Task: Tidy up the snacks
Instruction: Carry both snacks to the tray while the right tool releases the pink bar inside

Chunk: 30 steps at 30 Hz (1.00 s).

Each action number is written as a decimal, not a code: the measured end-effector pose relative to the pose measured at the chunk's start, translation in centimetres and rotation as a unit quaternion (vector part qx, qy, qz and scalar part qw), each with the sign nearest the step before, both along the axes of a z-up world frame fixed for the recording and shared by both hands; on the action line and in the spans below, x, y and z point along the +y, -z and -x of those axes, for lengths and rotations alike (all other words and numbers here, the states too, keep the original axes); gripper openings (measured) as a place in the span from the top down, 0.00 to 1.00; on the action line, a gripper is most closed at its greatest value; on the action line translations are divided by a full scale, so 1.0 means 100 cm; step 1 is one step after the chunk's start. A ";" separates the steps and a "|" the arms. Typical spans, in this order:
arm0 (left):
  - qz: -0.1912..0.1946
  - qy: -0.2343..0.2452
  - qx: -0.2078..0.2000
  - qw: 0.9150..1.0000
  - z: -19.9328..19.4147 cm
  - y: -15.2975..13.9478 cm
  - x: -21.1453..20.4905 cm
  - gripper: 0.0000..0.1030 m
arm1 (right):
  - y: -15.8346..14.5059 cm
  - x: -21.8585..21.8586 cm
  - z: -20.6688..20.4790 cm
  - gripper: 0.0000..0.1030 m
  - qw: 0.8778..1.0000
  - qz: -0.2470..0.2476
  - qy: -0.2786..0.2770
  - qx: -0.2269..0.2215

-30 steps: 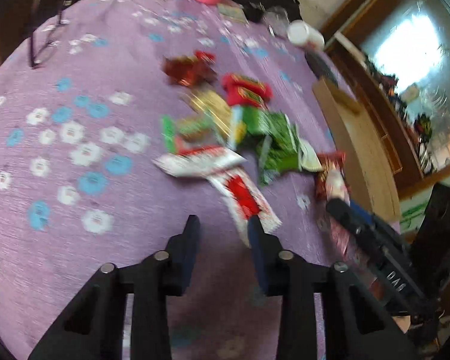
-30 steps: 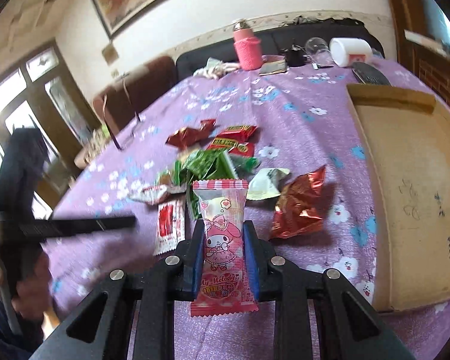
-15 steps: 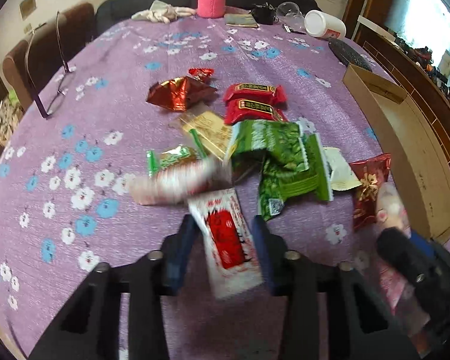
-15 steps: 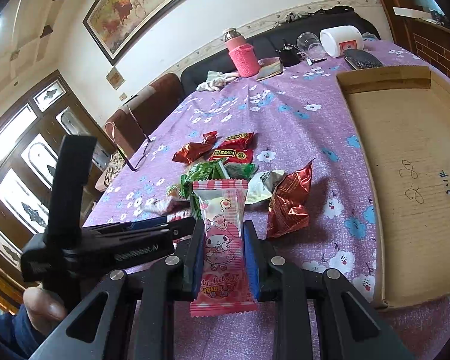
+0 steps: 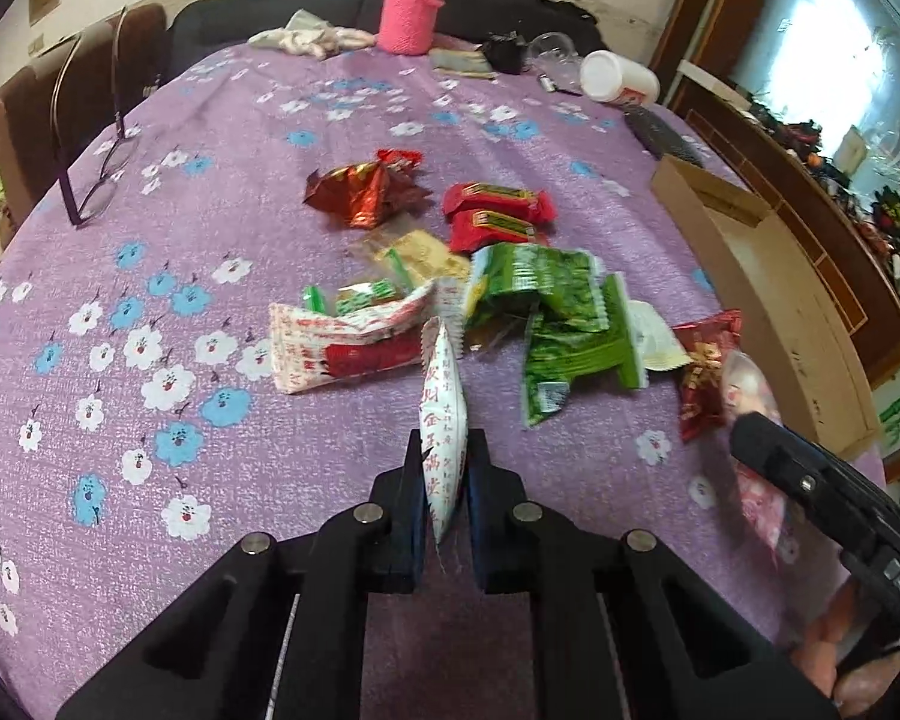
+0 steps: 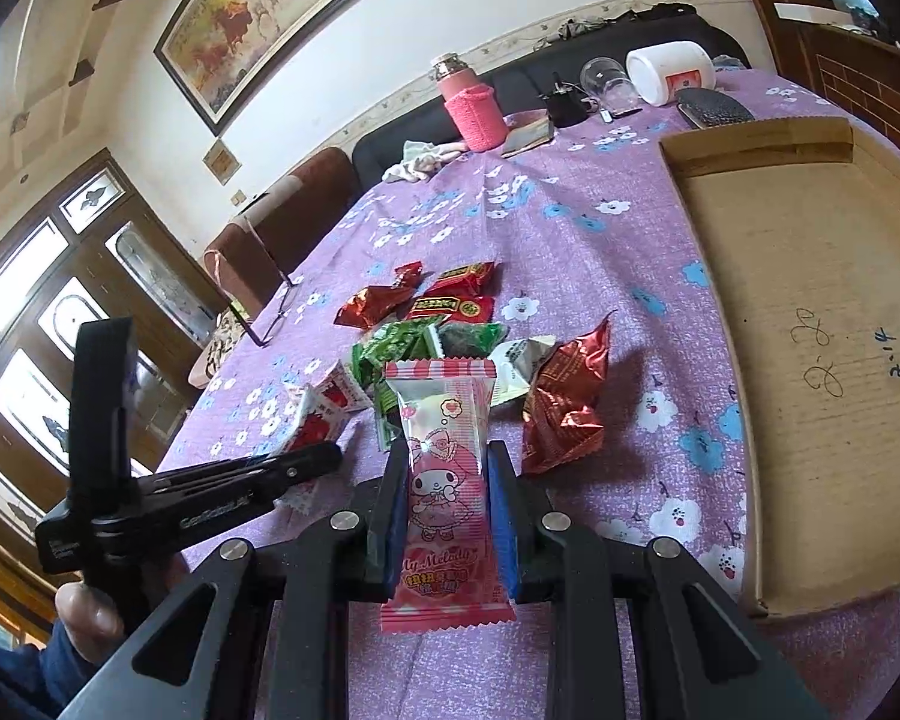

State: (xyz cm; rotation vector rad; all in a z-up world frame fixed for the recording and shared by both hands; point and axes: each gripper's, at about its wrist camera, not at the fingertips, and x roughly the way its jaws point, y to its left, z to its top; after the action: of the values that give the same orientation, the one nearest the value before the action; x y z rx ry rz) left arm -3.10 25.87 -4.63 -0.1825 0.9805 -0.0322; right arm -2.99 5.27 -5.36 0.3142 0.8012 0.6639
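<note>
Now the left gripper has pinched the white-and-red packet edge-up off the pile near the table's near edge, while the right gripper still clamps the pink packet, so both seem ready for the cardboard tray along the right edge.

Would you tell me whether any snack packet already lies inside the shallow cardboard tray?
No, the right wrist view shows the cardboard tray holding only bare board with pen marks.

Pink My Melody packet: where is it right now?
The pink My Melody packet is clamped in the right claw, centre-bottom of the right wrist view, above the purple tablecloth, with the red foil packet just right and the cardboard tray beyond.
</note>
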 end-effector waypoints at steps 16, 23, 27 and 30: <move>0.010 0.087 -0.059 0.994 -0.010 -0.057 -0.064 0.90 | -0.046 -0.048 -0.006 0.75 0.998 -0.011 0.060 -0.016; 0.019 0.134 -0.089 0.987 -0.040 -0.084 -0.119 0.90 | -0.072 -0.105 -0.033 0.75 0.991 -0.040 0.128 -0.017; 0.031 0.159 -0.089 0.983 -0.065 -0.087 -0.152 0.90 | -0.076 -0.126 -0.062 0.75 0.986 -0.048 0.160 -0.004; 0.029 0.166 -0.091 0.981 -0.090 -0.081 -0.177 0.90 | -0.075 -0.142 -0.097 0.75 0.980 -0.046 0.192 0.023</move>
State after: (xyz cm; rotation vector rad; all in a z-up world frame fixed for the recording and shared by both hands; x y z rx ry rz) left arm 5.94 8.20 3.51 -0.0661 0.8183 -0.3788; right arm 6.69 -8.97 2.12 0.5535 0.7276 0.3304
